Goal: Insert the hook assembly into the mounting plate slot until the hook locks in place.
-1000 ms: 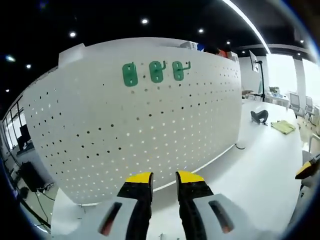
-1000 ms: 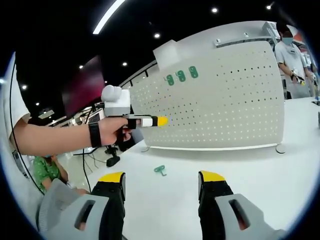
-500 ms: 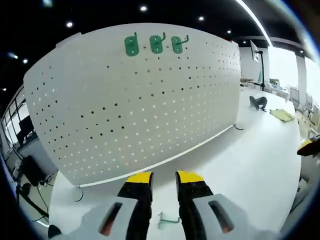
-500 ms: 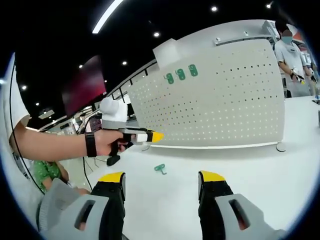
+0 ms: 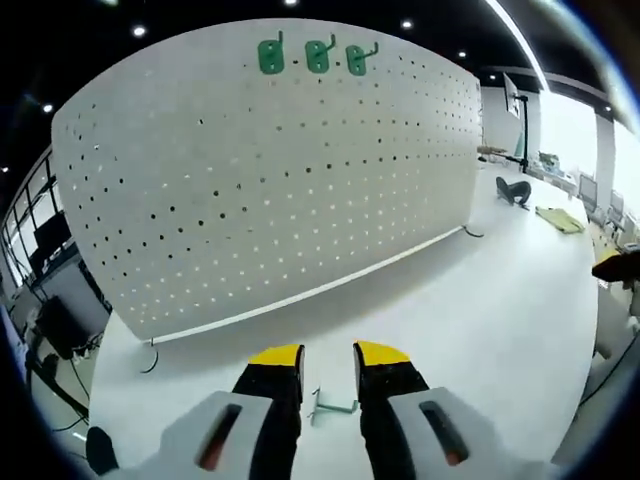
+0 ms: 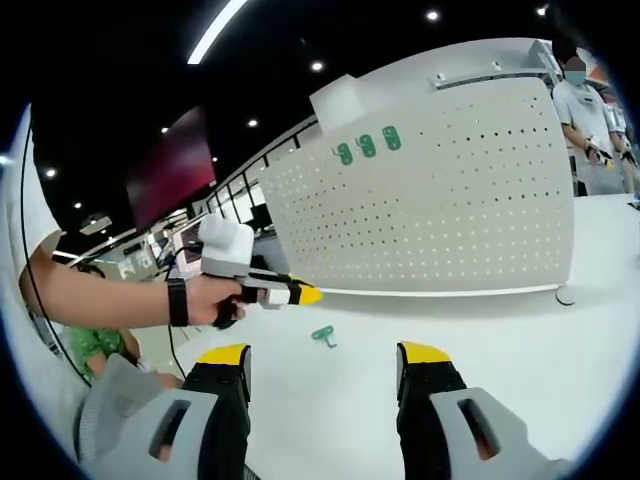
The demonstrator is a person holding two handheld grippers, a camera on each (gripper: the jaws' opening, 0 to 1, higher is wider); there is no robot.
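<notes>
A white pegboard [image 5: 270, 190] stands upright on the white table, with three green hooks [image 5: 318, 55] mounted in a row near its top edge. One loose green hook [image 5: 333, 408] lies flat on the table, just beyond and between my left gripper's [image 5: 328, 357] yellow-tipped jaws, which stand a narrow gap apart with nothing between them. In the right gripper view the same pegboard [image 6: 450, 200], its mounted hooks [image 6: 367, 146] and the loose hook [image 6: 322, 335] show. My left gripper [image 6: 305, 293], held by a hand, points down toward that hook. My right gripper [image 6: 324, 355] stands wide open and empty.
A black object [image 5: 515, 190] and a yellow-green item [image 5: 560, 220] lie on the table right of the board. A cable [image 5: 150, 355] curls at the board's left foot. One person [image 6: 585, 110] stands past the board's right end, another in green [image 6: 90, 340] sits at left.
My left gripper has dropped and tilted down toward the table, bringing the loose hook into view between its jaws. The right gripper has stayed still.
</notes>
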